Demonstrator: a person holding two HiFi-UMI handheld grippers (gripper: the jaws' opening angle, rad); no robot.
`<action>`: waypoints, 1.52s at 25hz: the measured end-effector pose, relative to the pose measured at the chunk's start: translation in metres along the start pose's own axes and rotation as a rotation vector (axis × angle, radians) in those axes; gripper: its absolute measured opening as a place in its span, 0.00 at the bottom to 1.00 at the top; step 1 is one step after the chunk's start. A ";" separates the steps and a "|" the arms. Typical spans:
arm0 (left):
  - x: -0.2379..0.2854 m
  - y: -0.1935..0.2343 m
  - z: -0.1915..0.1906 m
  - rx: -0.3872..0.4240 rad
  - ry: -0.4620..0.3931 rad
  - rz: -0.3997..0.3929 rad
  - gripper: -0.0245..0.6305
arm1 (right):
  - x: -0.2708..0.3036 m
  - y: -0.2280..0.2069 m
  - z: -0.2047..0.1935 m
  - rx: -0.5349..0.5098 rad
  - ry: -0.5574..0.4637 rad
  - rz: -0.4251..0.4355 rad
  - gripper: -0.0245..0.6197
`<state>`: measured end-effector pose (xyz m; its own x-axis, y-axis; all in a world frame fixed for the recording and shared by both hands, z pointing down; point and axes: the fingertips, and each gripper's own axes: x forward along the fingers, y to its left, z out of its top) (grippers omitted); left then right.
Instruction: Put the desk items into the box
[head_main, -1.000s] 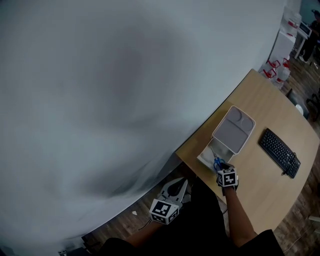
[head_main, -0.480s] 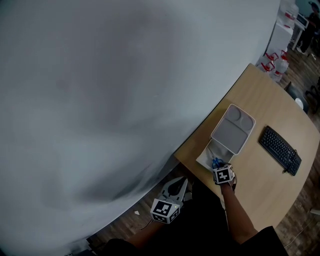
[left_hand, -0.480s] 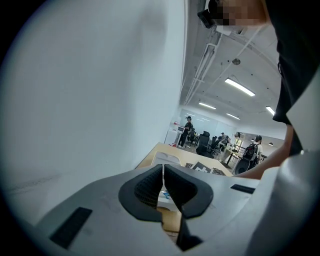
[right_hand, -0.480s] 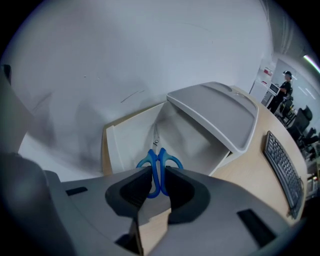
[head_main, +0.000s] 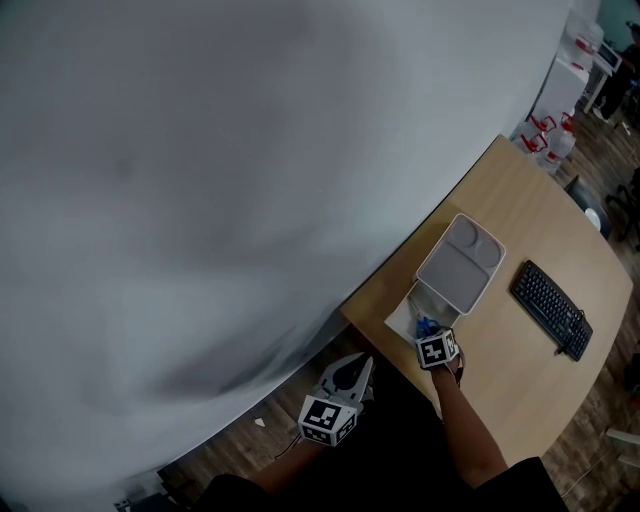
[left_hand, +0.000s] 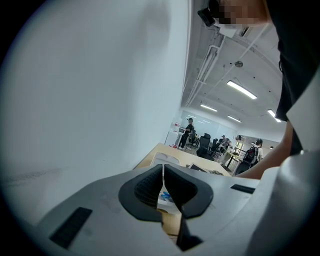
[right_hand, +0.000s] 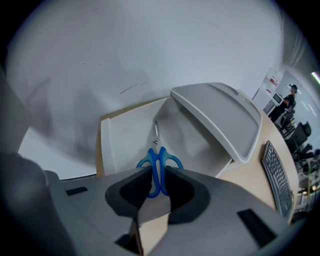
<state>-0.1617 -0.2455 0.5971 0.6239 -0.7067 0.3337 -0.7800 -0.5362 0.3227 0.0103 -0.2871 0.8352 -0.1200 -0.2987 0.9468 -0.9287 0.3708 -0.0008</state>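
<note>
Blue-handled scissors sit clamped between the jaws of the right gripper, the pads pressing on the handle loops from both sides. Their closed steel blades point away from the gripper, down into the open box. Whether the tip touches the box's bottom cannot be told. The box is pale grey-white and stands at the near corner of the wooden table, close to the edge by the wall. Its lid is swung up and back on the far side, with its moulded inner face turned toward the gripper. Apart from the scissors, the part of the box's inside that shows looks bare. A black keyboard lies on the table well apart from the box, on the side away from the wall. In the head view the right gripper points steeply down over the box, with the person's forearm reaching in from below. The left gripper hangs off the table, low beside its near edge and above the wooden floor. Its jaws are together with only a thin slit between the pads and nothing in them. Past its jaws the table and box show, and people stand far off in the room.
</note>
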 end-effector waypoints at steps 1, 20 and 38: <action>0.000 0.000 0.001 0.005 -0.003 0.004 0.07 | 0.000 -0.001 0.001 -0.004 0.002 -0.004 0.25; -0.008 0.016 0.013 0.019 -0.055 0.122 0.07 | -0.002 0.002 0.001 0.004 -0.010 0.036 0.28; -0.042 -0.001 0.015 0.046 -0.110 0.107 0.07 | -0.062 -0.005 0.015 0.102 -0.292 -0.001 0.35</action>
<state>-0.1881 -0.2226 0.5695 0.5302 -0.8057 0.2641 -0.8445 -0.4741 0.2489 0.0173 -0.2837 0.7719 -0.2013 -0.5447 0.8141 -0.9574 0.2850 -0.0461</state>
